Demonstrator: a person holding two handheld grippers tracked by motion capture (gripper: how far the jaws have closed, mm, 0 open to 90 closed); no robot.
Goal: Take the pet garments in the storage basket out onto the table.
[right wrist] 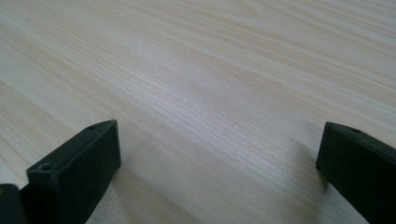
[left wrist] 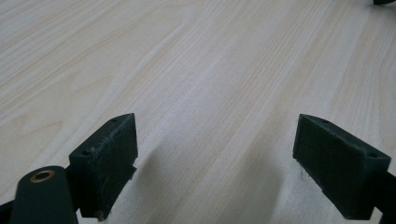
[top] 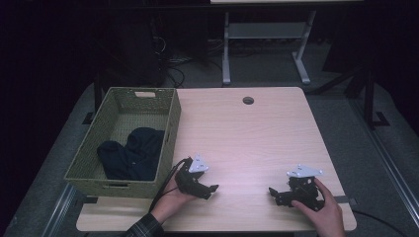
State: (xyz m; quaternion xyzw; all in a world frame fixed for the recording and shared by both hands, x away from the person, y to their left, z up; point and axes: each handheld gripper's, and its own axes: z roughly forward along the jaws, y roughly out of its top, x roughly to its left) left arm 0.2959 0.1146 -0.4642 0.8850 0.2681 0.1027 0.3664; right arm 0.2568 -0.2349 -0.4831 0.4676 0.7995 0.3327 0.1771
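Observation:
A green woven basket [top: 170,123] stands at the table's left edge with a dark navy garment [top: 131,153] crumpled inside. My left gripper [top: 211,191] rests on the wood just right of the basket's near corner, held in a hand, pointing right. Its jaws are spread wide over bare wood, and the left gripper [left wrist: 215,154] holds nothing. My right gripper [top: 272,193] lies near the front right of the table, pointing left toward the other one. In its own view the right gripper [right wrist: 217,163] is open too, with only wood grain between the jaws.
The light wooden table [top: 247,138] has a round cable hole [top: 248,100] near its far edge. Beyond it stand a white desk frame [top: 267,44] and cables on a dark floor. A metal rail [top: 395,173] runs along the right side.

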